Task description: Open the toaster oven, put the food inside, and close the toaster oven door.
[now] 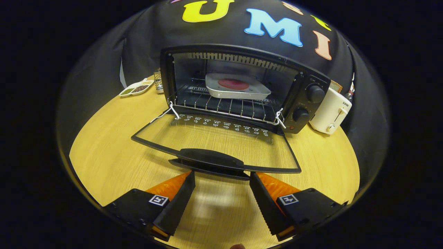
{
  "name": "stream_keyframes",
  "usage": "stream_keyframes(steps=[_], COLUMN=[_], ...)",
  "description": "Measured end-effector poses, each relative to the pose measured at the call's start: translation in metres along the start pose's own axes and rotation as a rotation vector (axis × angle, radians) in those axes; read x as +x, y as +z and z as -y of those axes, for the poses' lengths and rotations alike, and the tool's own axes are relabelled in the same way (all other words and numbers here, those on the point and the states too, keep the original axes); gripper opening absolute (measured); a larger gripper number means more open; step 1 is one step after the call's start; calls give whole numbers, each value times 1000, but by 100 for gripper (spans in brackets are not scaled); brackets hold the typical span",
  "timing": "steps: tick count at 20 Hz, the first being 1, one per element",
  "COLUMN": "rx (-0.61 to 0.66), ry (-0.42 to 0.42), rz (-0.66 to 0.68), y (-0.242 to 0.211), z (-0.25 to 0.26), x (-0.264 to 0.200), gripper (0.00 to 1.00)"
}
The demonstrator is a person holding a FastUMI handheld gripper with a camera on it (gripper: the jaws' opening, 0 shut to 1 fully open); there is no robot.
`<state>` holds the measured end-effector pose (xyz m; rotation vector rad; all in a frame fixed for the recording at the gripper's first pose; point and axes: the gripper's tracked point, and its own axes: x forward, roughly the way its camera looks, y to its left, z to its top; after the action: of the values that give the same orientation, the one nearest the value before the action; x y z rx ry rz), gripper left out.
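My claw [222, 178] spread apart, gripping nothing, tips just short of door handle [210, 162]. Toaster oven [242, 86] door [221, 145] dropped flat over surface [110, 152]. Food tray [237, 86] inside oven, on rack [225, 105]. White toaster [331, 111] just beside oven.

Toaster oven [242, 86] stands at the back of the wooden table [104, 152], door [214, 145] folded fully down, flat over the tabletop. Door handle [211, 160] lies just ahead of the gripper [222, 177], whose fingers are spread wide and hold nothing; fingertips sit close beneath the handle, contact unclear. Inside, on the wire rack [221, 105], a white tray [237, 88] holds a red round of food [233, 83]. White toaster [330, 110] just beside the oven's knob side. Divided dish of seasonings [136, 88] near the table's opposite back edge.
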<state>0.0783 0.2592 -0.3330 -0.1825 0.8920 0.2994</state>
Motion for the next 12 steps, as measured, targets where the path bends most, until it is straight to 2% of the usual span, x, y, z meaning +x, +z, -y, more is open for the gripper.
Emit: stream_keyframes(steps=[7, 12], rx=[17, 67], ry=[14, 16], rz=[70, 191], y=[16, 50], z=[3, 9], x=[-16, -36], gripper=[100, 100])
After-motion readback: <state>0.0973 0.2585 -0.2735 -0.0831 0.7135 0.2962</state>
